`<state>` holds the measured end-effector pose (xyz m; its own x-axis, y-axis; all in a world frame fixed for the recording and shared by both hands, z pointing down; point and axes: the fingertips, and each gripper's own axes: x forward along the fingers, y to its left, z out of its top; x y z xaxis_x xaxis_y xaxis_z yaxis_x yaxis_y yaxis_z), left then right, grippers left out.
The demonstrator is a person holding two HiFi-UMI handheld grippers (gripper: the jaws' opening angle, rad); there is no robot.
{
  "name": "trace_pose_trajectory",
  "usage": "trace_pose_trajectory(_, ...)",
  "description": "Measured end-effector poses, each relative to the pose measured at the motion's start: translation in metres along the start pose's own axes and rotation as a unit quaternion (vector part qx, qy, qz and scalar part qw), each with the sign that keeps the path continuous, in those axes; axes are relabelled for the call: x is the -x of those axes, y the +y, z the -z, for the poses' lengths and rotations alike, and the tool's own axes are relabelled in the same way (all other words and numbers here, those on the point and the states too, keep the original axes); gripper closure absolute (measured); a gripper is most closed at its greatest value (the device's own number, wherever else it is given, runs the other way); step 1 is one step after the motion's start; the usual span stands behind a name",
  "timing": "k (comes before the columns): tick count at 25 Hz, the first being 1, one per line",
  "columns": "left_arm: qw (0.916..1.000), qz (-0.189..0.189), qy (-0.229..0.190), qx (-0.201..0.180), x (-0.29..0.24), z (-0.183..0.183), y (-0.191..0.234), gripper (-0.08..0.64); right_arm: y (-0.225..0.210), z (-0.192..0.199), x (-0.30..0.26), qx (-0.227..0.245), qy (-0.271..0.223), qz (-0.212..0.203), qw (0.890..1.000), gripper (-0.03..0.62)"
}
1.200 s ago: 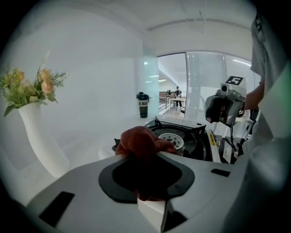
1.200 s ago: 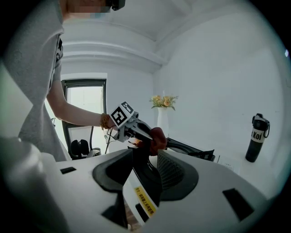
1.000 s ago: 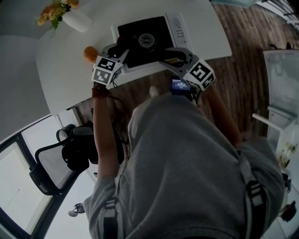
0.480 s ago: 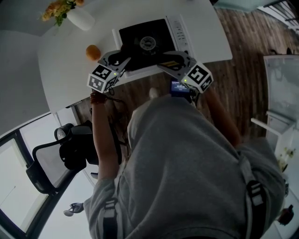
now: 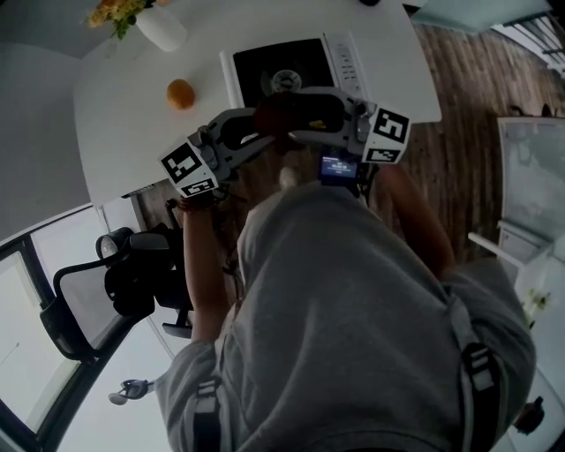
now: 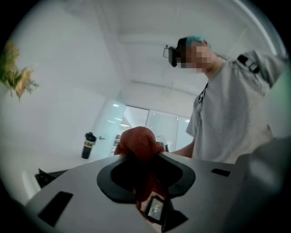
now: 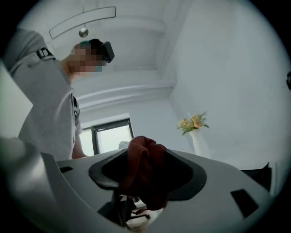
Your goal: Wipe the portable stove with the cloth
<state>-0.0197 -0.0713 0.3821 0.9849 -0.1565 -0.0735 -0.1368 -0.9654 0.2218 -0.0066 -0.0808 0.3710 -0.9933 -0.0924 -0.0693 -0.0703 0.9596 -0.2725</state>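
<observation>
Both grippers are held level in front of the chest, over the near table edge, tips meeting on one dark red cloth (image 5: 281,113). Left gripper (image 5: 258,124): jaws easing apart, yet pinching a fold of the cloth in its own view. Right gripper (image 5: 305,113): jaws springing wide, cloth bunched between them, but the pads do not look to press it. Judgement: a re-grip or hand-over in mid-air. To do it well, keep one firm pinch until the other side has a full wad. Leave a broad pad of cloth proud of the tips, so that cloth and not jaw metal meets the top. Portable stove (image 5: 252,66) lies beyond and below on the white table (image 5: 124,106), not yet wiped. An orange (image 5: 180,93) sits left of it, and a vase of flowers (image 5: 161,26) farther back. Only the head view places the stove. The gripper views do not show it, but they show the cloth inside each jaw gap, and the left one shows a dark bottle (image 6: 88,145) on a far ledge.
</observation>
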Motion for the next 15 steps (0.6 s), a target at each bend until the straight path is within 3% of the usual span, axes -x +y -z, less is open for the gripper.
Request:
trace_pose_trajectory(2,0.9976,0.060,-0.010,0.035,0.000,-0.004,-0.017,0.435,0.015,-0.003,-0.004,-0.036,-0.004,-0.060,0.998,0.324)
trace_pose_trajectory(4,0.9934,0.105,-0.009,0.044,-0.001,-0.005,-0.032,0.436,0.031,-0.001,-0.007,-0.076,0.001,-0.118,0.990,0.326)
trace_pose_trajectory(6,0.9925,0.115,-0.010,0.040,0.000,-0.005,-0.037,0.436,0.035,-0.001,-0.008,-0.101,0.000,-0.138,0.985,0.357)
trace_pose_trajectory(8,0.9962,0.083,-0.004,0.025,0.000,0.000,-0.029,0.427,0.024,0.000,-0.004,-0.105,-0.002,-0.113,0.988,0.464)
trace_pose_trajectory(11,0.9993,0.000,0.033,-0.019,-0.005,0.017,-0.005,0.394,0.002,0.011,0.000,-0.082,0.027,-0.055,0.995,0.492)
trace_pose_trajectory(13,0.9943,-0.073,0.058,-0.052,-0.003,0.030,0.014,0.359,-0.018,0.017,0.006,-0.059,0.058,-0.013,0.996,0.492)
trace_pose_trajectory(15,0.9794,-0.166,0.082,-0.079,0.010,0.044,0.040,0.339,-0.048,0.017,0.018,-0.025,0.096,0.045,0.994,0.492)
